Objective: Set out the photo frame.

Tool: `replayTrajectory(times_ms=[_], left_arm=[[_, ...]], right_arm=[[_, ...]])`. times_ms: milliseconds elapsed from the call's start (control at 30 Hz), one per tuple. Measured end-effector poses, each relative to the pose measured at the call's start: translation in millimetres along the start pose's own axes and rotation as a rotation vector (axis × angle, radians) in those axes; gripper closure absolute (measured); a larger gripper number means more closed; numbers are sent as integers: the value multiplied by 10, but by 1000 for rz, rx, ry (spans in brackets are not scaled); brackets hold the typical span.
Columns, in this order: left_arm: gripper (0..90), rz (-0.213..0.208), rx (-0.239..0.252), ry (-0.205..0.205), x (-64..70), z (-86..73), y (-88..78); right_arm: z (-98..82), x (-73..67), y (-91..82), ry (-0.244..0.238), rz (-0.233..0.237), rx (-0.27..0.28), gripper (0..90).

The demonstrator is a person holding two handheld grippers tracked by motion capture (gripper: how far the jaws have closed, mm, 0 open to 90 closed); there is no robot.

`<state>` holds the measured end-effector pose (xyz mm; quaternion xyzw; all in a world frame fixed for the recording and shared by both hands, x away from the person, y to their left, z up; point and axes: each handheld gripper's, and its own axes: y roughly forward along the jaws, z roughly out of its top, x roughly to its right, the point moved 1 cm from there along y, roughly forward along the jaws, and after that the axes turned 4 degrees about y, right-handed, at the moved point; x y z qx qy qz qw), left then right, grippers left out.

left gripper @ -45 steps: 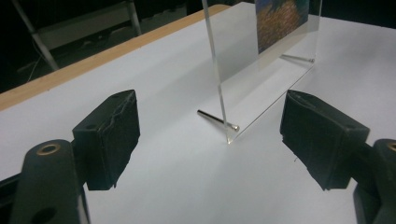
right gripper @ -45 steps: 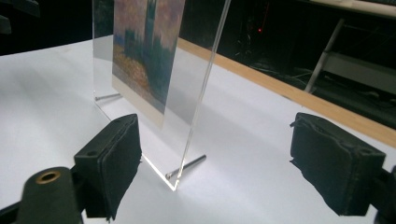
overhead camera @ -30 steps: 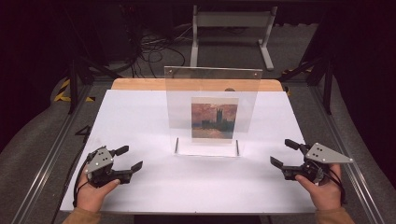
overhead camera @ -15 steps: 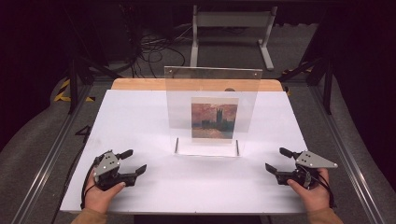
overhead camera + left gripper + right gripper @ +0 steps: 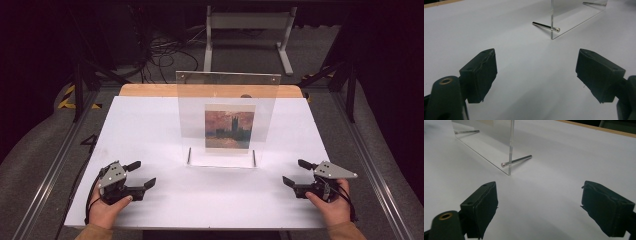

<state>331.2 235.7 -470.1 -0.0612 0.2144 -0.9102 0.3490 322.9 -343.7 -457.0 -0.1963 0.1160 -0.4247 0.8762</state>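
Resting low on the white tabletop (image 5: 150, 125) at the near edge: left gripper (image 5: 137, 174) and right gripper (image 5: 296, 172), fingers (image 5: 480, 75) of both spread wide, gripping nothing. Standing upright beyond them, mid-table, well apart from both: clear acrylic picture stand (image 5: 225, 117) on two thin metal pins (image 5: 516, 160). Likely stiff, slick, light, tip-prone, scratch-prone; best pinching both bare side edges low, near the pins.

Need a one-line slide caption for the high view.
Left tongs and right tongs, both open and empty, flank a clear acrylic frame displaying a painting print upright on the white table.
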Motion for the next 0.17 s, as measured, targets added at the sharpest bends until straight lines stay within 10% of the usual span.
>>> replayTrajectory(times_ms=[167], left_arm=[[178,3,-12,3,4,8,-8]], right_arm=[[-1,2,-2,4,-3,2,136]])
